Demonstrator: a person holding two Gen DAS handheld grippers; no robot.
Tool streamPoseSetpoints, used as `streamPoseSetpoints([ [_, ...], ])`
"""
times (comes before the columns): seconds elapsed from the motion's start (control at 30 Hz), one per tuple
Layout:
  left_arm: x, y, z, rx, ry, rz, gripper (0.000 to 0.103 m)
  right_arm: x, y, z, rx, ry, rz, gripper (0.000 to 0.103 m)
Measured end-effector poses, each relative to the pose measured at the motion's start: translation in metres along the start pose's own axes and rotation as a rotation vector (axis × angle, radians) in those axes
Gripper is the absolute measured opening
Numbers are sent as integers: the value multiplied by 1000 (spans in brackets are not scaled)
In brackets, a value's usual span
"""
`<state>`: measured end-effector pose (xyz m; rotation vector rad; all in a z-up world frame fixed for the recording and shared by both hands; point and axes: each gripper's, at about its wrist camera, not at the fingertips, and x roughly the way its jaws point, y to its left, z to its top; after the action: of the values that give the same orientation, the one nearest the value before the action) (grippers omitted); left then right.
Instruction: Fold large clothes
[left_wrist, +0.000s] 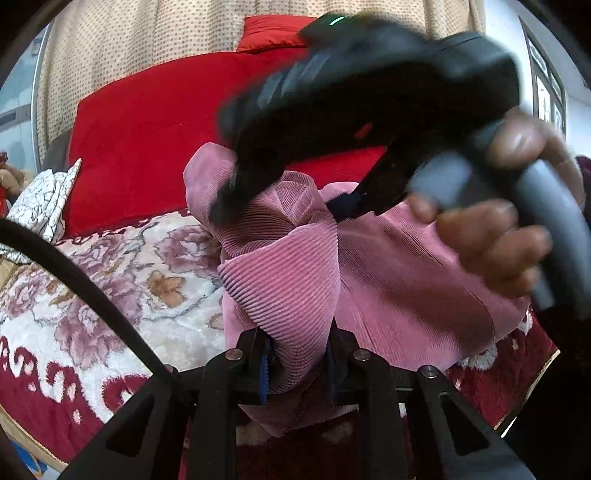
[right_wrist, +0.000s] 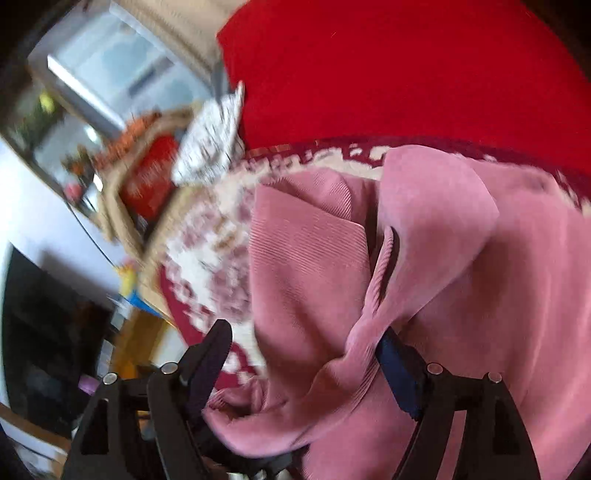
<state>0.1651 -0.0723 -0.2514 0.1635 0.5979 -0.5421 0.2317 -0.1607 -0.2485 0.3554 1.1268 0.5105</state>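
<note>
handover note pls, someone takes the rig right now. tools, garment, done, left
Left tool: shut on a bunched fold of the pink ribbed garment.
Right tool: jaws apart, cloth lying between them, not clamped.
Garment: crumpled heap on the floral blanket, in front of the red cover.
Done: no neat fold visible.
Left: spread it flat, then fold.

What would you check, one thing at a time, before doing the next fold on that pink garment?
1. Left gripper clamped on the pink garment: ok, cloth sits between its fingers.
2. Right gripper clamped on cloth: not ok, its fingers stand apart with fabric loose between them.
3. Garment lying flat: not ok, it is bunched and twisted.
4. Floral blanket underneath as a folding surface: ok.
5. Sharp view from the right camera: not ok, blurred.
</note>
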Motion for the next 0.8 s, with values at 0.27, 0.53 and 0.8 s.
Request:
streamPoseSetpoints([
  [0.27,-43,47,1,-178,-13,-186,38,11,-48,-25,155,-67,9,23],
  [0.53,15,94,-18,-575,220,-256,30,-8,-51,-44,182,-232,107,18],
  [0.8,14,40,3,-533,208,-391,17,-64,-36,-53,161,-355,120,16],
])
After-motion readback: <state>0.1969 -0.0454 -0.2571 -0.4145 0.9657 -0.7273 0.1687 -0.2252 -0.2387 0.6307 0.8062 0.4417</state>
